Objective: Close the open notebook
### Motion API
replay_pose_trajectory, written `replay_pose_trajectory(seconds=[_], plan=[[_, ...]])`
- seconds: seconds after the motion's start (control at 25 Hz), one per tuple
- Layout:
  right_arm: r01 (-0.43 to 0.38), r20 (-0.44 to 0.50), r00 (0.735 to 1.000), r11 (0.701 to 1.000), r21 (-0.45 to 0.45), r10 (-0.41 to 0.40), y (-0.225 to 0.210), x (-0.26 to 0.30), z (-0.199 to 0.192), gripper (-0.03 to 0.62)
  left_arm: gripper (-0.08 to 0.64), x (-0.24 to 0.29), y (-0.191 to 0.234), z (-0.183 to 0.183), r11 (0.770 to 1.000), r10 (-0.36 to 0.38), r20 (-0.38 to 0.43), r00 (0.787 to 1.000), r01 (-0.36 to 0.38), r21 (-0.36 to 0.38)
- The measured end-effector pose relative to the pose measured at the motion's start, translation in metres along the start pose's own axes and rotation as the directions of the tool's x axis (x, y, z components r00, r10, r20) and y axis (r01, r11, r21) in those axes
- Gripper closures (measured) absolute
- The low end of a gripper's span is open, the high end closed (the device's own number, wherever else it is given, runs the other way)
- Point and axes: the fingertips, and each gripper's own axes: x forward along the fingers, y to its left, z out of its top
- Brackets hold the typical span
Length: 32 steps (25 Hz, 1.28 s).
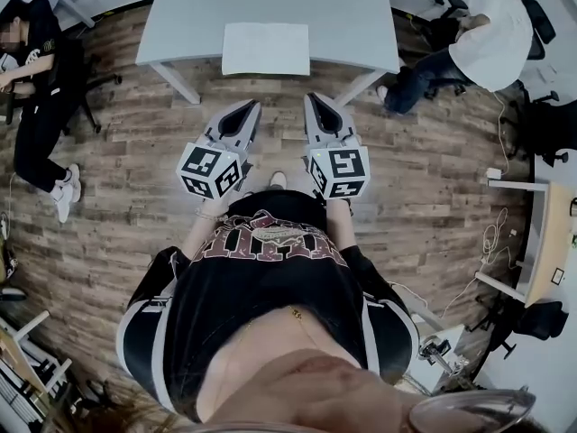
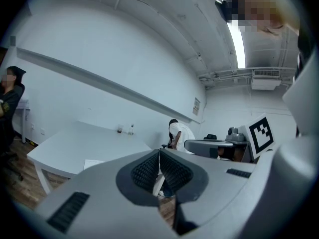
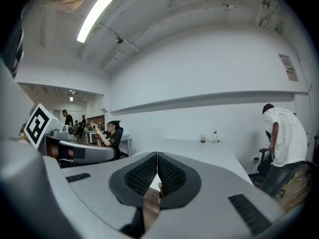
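The notebook (image 1: 266, 49) lies flat on the grey table (image 1: 180, 16), a white rectangle near the table's front edge. In the left gripper view the notebook (image 2: 93, 163) shows as a pale sheet beyond the jaws. I stand on the wooden floor short of the table. My left gripper (image 1: 250, 106) and right gripper (image 1: 313, 99) are held side by side, pointing at the table, both short of its edge. The left gripper (image 2: 159, 151) has its jaws pressed together with nothing between them. The right gripper (image 3: 157, 154) is likewise shut and empty.
A cup (image 2: 119, 129) and a small bottle (image 2: 131, 129) stand at the table's far edge. A person sits on a chair at the left (image 1: 36, 79). Another person in a white shirt (image 1: 487, 34) bends over at the right. A wooden desk (image 1: 550, 242) stands further right.
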Motion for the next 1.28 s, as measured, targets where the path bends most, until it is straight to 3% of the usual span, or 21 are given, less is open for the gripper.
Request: replay_pose_trajectory(seconds=[0.64, 1.0, 1.28], plan=[[-0.086, -0.023, 0.996, 0.996, -0.018, 0.085, -0.036, 0.022, -0.010, 0.572, 0.517, 0.046, -0.004, -0.004, 0.999, 0.050, 0.002, 0.999, -0.050, -0.012], [-0.051, -0.026, 0.998, 0.999, 0.003, 0.051, -0.050, 0.047, -0.009, 0.572, 0.517, 0.072, 0.014, 0.002, 1.000, 0.007, -0.019, 1.000, -0.007, -0.006], [-0.011, -0.036, 0.999, 1.000, 0.008, 0.012, -0.051, 0.082, -0.005, 0.572, 0.517, 0.088, 0.051, 0.002, 0.999, -0.029, -0.045, 0.999, 0.027, -0.030]])
